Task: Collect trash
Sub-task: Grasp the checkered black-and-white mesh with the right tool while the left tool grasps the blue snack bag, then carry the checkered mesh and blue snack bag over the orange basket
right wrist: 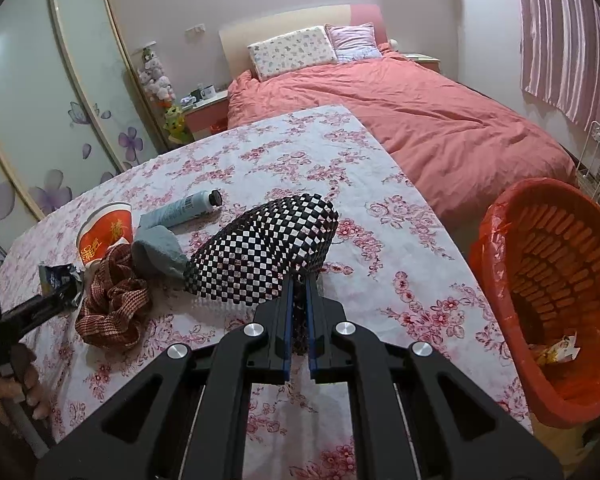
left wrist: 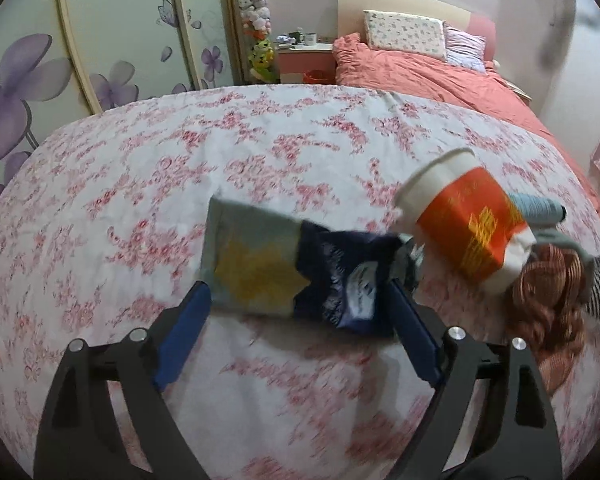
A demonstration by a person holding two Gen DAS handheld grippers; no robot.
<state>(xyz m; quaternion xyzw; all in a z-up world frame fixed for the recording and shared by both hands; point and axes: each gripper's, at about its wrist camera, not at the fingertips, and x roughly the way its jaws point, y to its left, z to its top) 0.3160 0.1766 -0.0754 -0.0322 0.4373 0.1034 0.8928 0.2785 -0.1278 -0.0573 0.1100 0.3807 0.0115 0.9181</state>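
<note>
The left wrist view was blurred. The left gripper (left wrist: 300, 312) stood spread wide around a crumpled wrapper (left wrist: 288, 276) on the flowered tablecloth (left wrist: 180, 152), contact unclear. The right gripper (right wrist: 299, 308) was clenched on a checkered mat (right wrist: 264, 248). The red basket (right wrist: 496, 248) sat at three o'clock, partly cut off.

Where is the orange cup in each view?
Left wrist: orange cup, right of centre, lying tilted beside the snack packet.
Right wrist: orange cup, left side, behind the brown cloth.
Shared landmark: the blue-grey tube next to the cup.
</note>
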